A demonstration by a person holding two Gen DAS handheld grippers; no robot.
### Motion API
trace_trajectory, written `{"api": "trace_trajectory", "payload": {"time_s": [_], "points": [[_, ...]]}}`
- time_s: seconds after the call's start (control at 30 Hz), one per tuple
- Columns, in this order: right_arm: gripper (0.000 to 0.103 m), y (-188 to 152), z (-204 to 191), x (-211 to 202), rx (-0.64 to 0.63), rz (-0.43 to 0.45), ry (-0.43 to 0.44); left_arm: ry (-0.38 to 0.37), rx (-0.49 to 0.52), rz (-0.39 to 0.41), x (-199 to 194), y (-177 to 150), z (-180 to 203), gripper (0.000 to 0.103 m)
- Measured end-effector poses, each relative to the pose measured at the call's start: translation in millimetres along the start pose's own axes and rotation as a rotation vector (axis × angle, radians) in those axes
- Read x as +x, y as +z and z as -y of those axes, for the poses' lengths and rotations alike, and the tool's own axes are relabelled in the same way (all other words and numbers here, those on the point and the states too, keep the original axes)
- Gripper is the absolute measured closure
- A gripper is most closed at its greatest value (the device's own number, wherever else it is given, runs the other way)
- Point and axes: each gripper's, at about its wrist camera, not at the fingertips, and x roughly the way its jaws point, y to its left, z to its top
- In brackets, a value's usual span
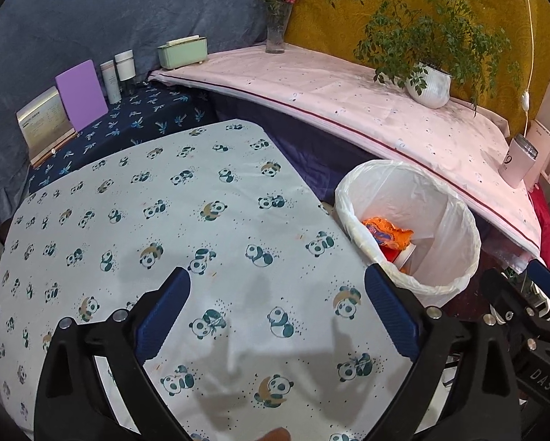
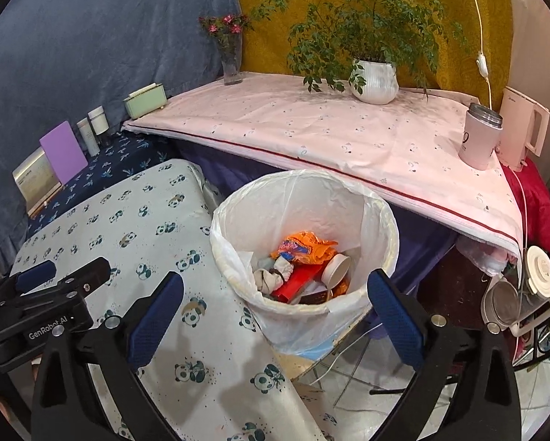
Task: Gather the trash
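A white bin with a plastic liner (image 1: 455, 220) (image 2: 377, 220) stands beside the table's right edge. It holds trash: an orange wrapper (image 1: 388, 237) (image 2: 304, 246), a red packet (image 2: 298, 281), a paper cup (image 2: 335, 270) and a crumpled tissue (image 2: 271, 273). My left gripper (image 1: 276, 294) is open and empty above the panda-print tablecloth (image 1: 128, 228). My right gripper (image 2: 275, 296) is open and empty, just above the bin's near rim. Each gripper shows at the edge of the other's view: the right one (image 1: 532, 294) and the left one (image 2: 61, 275).
A pink-covered shelf (image 2: 348, 128) behind the bin carries a potted plant (image 2: 374, 81), flower vase (image 2: 232, 62), pink mug (image 2: 478, 139) and kettle (image 2: 524, 128). A green box (image 1: 183, 53), bottles (image 1: 118, 73), a purple card (image 1: 82, 93) stand at the back left. A glass kettle (image 2: 521, 290) sits low right.
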Motion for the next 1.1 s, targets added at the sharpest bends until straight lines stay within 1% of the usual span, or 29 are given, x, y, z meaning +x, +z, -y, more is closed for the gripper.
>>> {"api": "trace_trajectory", "payload": {"time_s": [0.17,0.43,0.57,1.1], "points": [[0.007,-6.9,3.1,3.1,0.004,-0.028,-0.001,0.010,0.004,-0.004,-1.4,-4.2,0.0,0.011],[0.007,-13.8,4.6,-2.2,-0.016,-0.021,-0.020,0.014,0.015,-0.008,-3.0,-10.0,5.6,0.011],[0.007,-17.1,3.6,-3.2,-0.031,-0.020,-0.045,0.019,0.029,-0.010,-2.1,-12.4,8.9,0.011],[0.007,-23.3,10.7,3.3,-0.040,-0.043,-0.057,0.032,0.033,-0.018,1.6,-15.0,16.7,0.011]]}}
